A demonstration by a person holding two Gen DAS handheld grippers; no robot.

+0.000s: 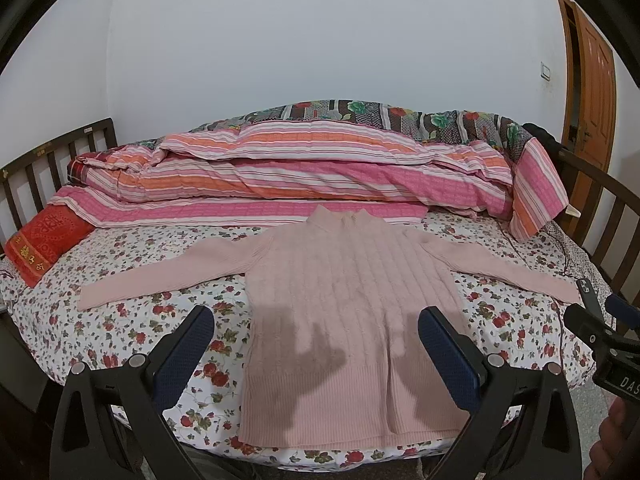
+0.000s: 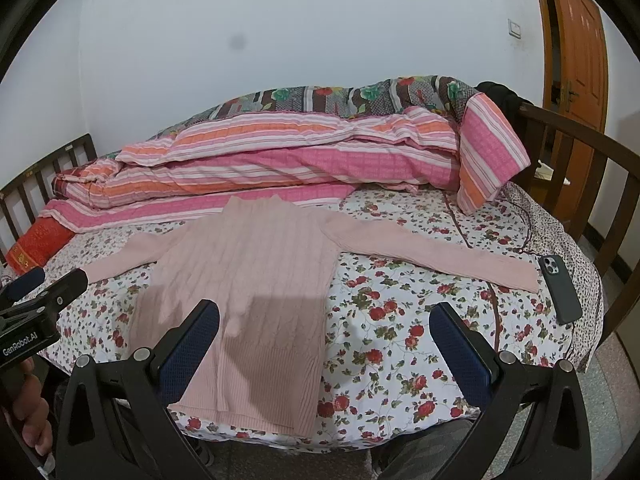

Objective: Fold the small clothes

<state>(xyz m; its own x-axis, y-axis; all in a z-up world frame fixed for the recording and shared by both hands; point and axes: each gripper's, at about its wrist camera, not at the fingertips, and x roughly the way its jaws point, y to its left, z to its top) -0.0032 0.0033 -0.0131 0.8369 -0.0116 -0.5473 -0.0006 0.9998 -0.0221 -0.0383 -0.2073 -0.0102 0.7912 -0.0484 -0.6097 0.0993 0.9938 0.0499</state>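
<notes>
A pale pink ribbed sweater (image 1: 344, 304) lies flat on the floral bedsheet, collar toward the far side, both sleeves spread out to the sides. In the right wrist view the same sweater (image 2: 248, 280) sits left of centre, its right sleeve (image 2: 432, 252) stretched toward a phone. My left gripper (image 1: 316, 320) hovers open above the sweater's lower body, nothing between its blue pads. My right gripper (image 2: 324, 316) is open too, above the sweater's lower right edge and the sheet. Each gripper shows at the edge of the other's view, held by a hand.
A folded pink and orange striped quilt (image 1: 304, 176) runs along the back of the bed. A red pillow (image 1: 44, 240) lies at the far left. A dark phone (image 2: 560, 288) rests by the right sleeve cuff. Dark wooden bed rails (image 2: 580, 152) stand at both ends; an orange door (image 2: 576, 40) is at right.
</notes>
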